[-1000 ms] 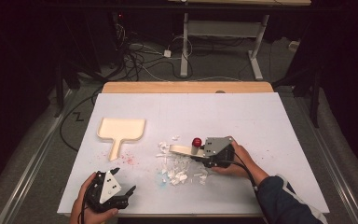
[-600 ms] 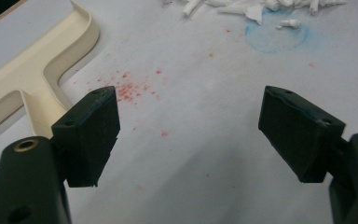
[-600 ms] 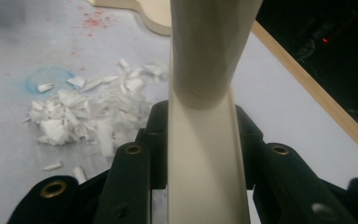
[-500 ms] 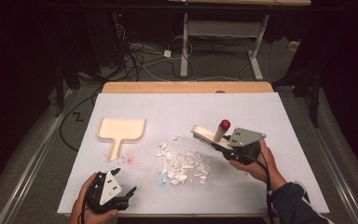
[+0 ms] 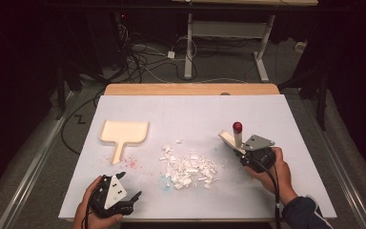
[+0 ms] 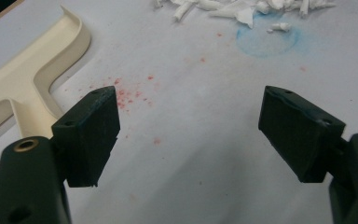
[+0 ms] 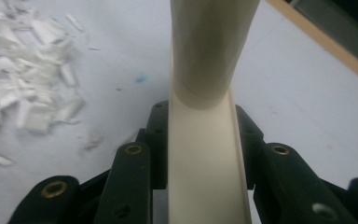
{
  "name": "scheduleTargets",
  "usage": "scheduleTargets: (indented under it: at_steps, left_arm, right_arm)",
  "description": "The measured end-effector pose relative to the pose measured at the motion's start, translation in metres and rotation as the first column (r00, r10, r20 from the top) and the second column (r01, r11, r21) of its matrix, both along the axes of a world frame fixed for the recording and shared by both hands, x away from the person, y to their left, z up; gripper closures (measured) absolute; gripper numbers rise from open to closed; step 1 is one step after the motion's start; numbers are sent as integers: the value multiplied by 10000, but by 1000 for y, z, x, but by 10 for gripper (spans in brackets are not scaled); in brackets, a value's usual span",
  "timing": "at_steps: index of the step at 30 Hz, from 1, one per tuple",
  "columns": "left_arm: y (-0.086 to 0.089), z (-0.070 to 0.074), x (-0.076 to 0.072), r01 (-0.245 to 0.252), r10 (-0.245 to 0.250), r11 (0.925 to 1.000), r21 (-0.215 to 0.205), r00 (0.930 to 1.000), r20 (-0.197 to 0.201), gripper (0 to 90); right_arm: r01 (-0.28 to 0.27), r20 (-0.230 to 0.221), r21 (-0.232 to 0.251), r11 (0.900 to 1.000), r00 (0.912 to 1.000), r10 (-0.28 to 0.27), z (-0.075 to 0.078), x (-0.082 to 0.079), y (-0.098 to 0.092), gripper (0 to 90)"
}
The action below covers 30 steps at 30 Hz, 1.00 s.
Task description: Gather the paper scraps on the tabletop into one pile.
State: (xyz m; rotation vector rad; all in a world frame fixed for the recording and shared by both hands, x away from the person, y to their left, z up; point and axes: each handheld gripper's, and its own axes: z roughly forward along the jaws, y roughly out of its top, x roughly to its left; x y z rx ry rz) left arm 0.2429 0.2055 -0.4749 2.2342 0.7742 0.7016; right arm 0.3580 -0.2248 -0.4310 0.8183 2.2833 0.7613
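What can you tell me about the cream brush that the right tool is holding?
The brush is cream-coloured and looks like smooth plastic. It has a long flat handle with raised edges, which widens toward the far end, and a red knob on top. The right tool is shut on the handle, one jaw on each side. In the high view the brush points up and left, lifted off the white table cover, to the right of the pile of white scraps.

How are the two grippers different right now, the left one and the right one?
The left gripper has its jaws wide apart with nothing between them; the right gripper is clamped on a cream brush handle. The left sits near the dustpan, the right beyond the white scraps. Both have black jaws.
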Motion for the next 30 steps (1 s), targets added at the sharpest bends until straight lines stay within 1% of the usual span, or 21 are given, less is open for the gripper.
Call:
scheduleTargets:
  at_steps: [1, 2, 4, 5, 7, 9, 10, 11, 12, 13, 14, 15, 16, 19, 21, 23, 25, 27, 28, 30]
  left_arm:
    - [0, 0, 0, 17, -17, 10000, -8, 10000, -19, 196]
    - [-1, -1, 1, 41, -41, 10000, -44, 10000, -69, 197]
    - [-1, -2, 2, 57, -56, 10000, 13, 9999, -116, 197]
    - [-1, -2, 2, 57, -56, 10000, 13, 9999, -116, 197]
    - [-2, -2, 2, 124, -123, 9999, 97, 9998, -145, 196]
    - [-2, -2, 1, 117, -116, 9999, 87, 9998, -148, 196]
    - [-2, -2, 1, 116, -114, 9999, 93, 9998, -157, 197]
    - [-2, -2, 1, 107, -105, 9999, 91, 9998, -163, 197]
    - [-1, -2, 1, 94, -93, 9999, 74, 9998, -170, 197]
    - [-1, -2, 1, 94, -93, 9999, 74, 9998, -170, 197]
    - [0, -2, 1, 90, -88, 9999, 110, 9998, -199, 197]
    - [0, -3, 0, 62, -60, 10000, 60, 9998, -196, 197]
    - [0, -3, 0, 55, -54, 10000, 53, 9998, -188, 197]
    - [0, -3, 0, 31, -30, 10000, 18, 9998, -193, 197]
    - [0, -3, 0, -26, 26, 10000, 26, 9998, -210, 197]
    - [0, -3, 1, -54, 54, 10000, -4, 9997, -218, 197]
    - [0, -3, 2, -75, 75, 10000, -1, 9997, -250, 197]
    - [0, -3, 2, -78, 78, 10000, -4, 9996, -265, 197]
    - [1, -4, 3, -116, 116, 9999, 10, 9994, -325, 196]
    - [1, -5, 5, -140, 140, 9999, -4, 9993, -361, 197]
  right_arm:
    - [0, 0, 0, 10000, 10000, 0, 0, 0, 0, 678]
    - [-102, 28, -207, 9997, 9999, 103, -2, -4, 10, 677]
    - [-207, -102, 29, 9998, 9997, 207, -3, -7, 19, 677]
    - [-314, -140, 48, 9995, 9994, 315, -3, -8, 25, 677]
    - [-532, -230, 306, 9981, 9983, 539, -3, -10, 37, 677]
    - [-852, -445, 657, 9942, 9951, 882, -3, -14, 49, 677]
    - [-1057, -409, 743, 9916, 9932, 1089, -2, -16, 54, 677]
    - [-1211, -496, 908, 9885, 9908, 1259, -1, -18, 59, 677]
    - [-1428, -626, 1172, 9828, 9866, 1508, 1, -20, 61, 678]
    - [-1539, -700, 1361, 9787, 9839, 1645, 3, -21, 62, 678]
    - [-1607, -681, 1510, 9754, 9827, 1724, 6, -22, 62, 678]
    - [-1674, -638, 1639, 9722, 9816, 1798, 9, -23, 62, 678]
    - [-1756, -498, 1654, 9705, 9813, 1861, 12, -23, 61, 678]
    - [-1783, -201, 1827, 9669, 9825, 1850, 22, -20, 57, 678]
    - [-1844, -32, 2071, 9608, 9819, 1891, 28, -13, 55, 678]
    - [-1999, 225, 2268, 9532, 9795, 2000, 33, 0, 55, 678]
    - [-1900, 417, 2166, 9576, 9818, 1854, 36, 17, 57, 678]
    - [-1822, 569, 2096, 9607, 9831, 1740, 35, 36, 61, 678]
    - [-1737, 530, 2044, 9633, 9846, 1663, 34, 46, 64, 678]
    - [-1709, 320, 1941, 9660, 9853, 1679, 29, 64, 71, 678]
